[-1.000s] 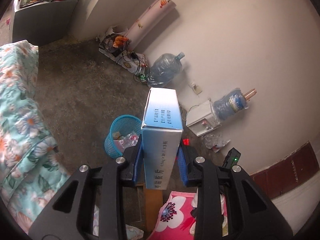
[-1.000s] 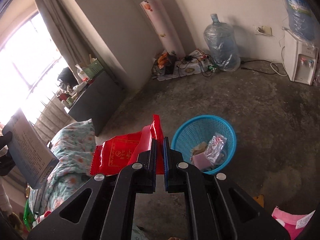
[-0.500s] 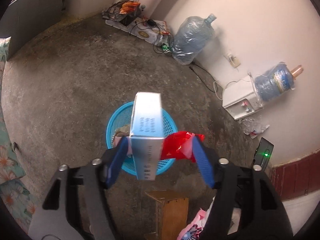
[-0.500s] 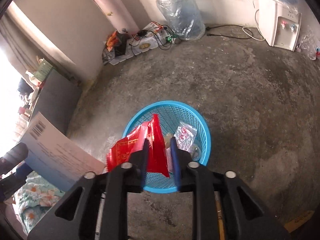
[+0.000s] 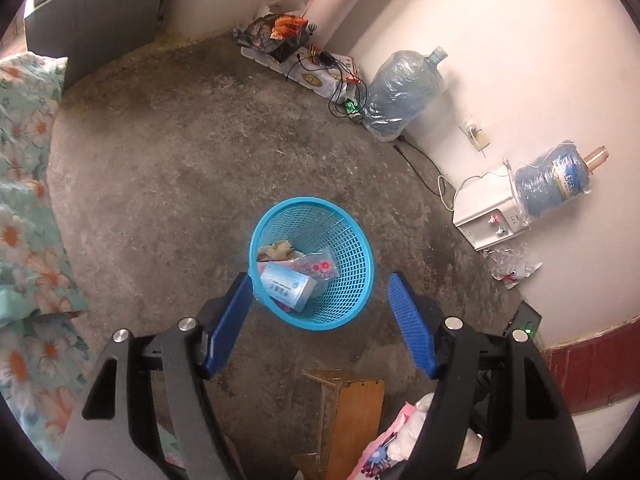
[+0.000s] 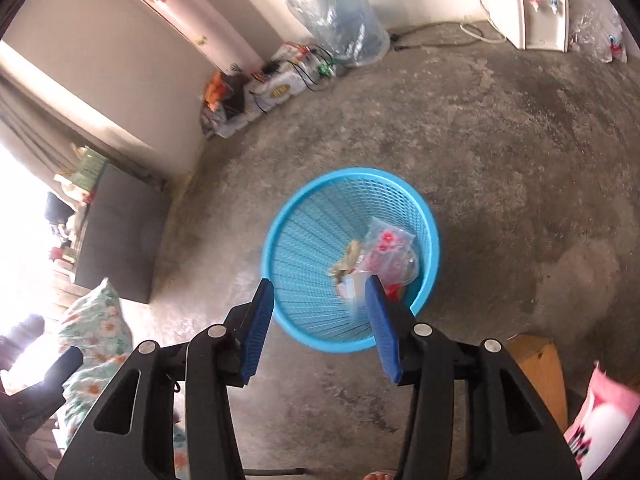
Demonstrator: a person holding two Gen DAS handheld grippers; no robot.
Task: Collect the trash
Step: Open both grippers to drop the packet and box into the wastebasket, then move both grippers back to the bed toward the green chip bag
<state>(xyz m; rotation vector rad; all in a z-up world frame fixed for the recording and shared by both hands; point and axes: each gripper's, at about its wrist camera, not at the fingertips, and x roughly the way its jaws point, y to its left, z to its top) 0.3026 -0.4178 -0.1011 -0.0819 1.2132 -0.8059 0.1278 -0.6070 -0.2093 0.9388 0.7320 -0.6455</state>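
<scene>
A blue mesh waste basket (image 5: 352,232) stands on the concrete floor; it also shows in the right wrist view (image 6: 304,248). Inside lie a light-blue box (image 5: 286,286), a clear plastic bag with pink print (image 5: 316,266) and crumpled paper. In the right wrist view the bag (image 6: 386,246) and a bit of red wrapper (image 6: 394,290) show in the basket. My left gripper (image 5: 320,312) is open and empty just above the basket's near rim. My right gripper (image 6: 320,312) is open and empty over the basket's near side.
A wooden stool (image 5: 352,412) and a pink floral cloth (image 5: 384,448) lie below the left gripper. A flowered bed cover (image 5: 24,208) is at left. Water jug (image 5: 400,92), dispenser (image 5: 492,212), cables and clutter line the wall. A grey cabinet (image 6: 116,236) stands at left.
Both grippers opened over the basket. The blue box left the left gripper and the red wrapper left the right gripper; both now lie in the basket.
</scene>
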